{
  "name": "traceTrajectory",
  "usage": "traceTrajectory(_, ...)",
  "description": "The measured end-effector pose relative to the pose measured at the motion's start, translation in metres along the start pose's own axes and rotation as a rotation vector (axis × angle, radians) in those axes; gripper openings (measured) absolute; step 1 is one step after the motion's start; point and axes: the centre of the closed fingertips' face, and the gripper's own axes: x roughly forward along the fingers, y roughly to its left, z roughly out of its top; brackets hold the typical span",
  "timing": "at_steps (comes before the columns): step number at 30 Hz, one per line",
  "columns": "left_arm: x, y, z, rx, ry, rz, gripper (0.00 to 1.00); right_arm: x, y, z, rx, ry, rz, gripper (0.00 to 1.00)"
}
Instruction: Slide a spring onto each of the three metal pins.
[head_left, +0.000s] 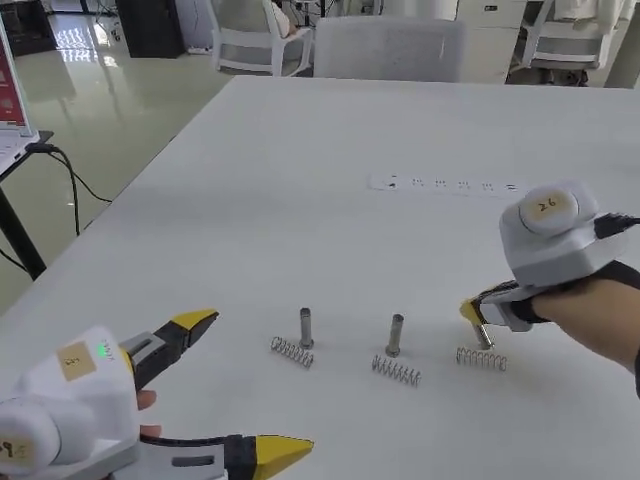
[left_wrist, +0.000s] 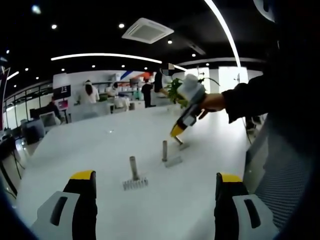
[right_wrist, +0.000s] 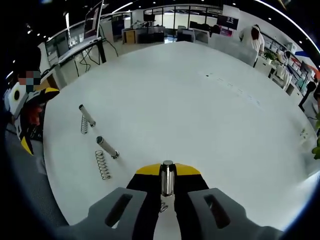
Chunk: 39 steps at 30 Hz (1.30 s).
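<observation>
While the right-hand pin (right_wrist: 167, 177) is clamped upright in the closed right gripper (head_left: 476, 318), its spring (head_left: 481, 358) is seen lying flat just beside the pin's foot, long axis crosswise to the pin, with the wide-open left gripper (head_left: 250, 382) held well apart

Matt white tabletop (right_wrist: 200, 100), pin (right_wrist: 167, 179) of shiny steel, spring (right_wrist: 102, 164) of fine wire, left claw (left_wrist: 156, 176) white plastic, glossy yellow tips.

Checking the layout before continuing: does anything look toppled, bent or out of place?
Nothing stands out. The left pin and middle pin stand upright, the right pin is clamped in the right gripper, and the springs lie flat, one beside each pin. The left gripper is open, apart from them.
</observation>
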Motion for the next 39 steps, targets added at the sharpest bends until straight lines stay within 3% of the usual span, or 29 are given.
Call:
traceTrajectory(12,0.001,-0.002,0.001,0.008,-0.001,-0.008,0.96,-0.011,0.005,-0.004,-0.014,-0.036,-0.004,0.05)
traceTrajectory(39,0.001,-0.003,0.0,0.011,-0.001,-0.017,0.96,-0.022,0.017,-0.019,-0.033,-0.027,0.014,0.05)
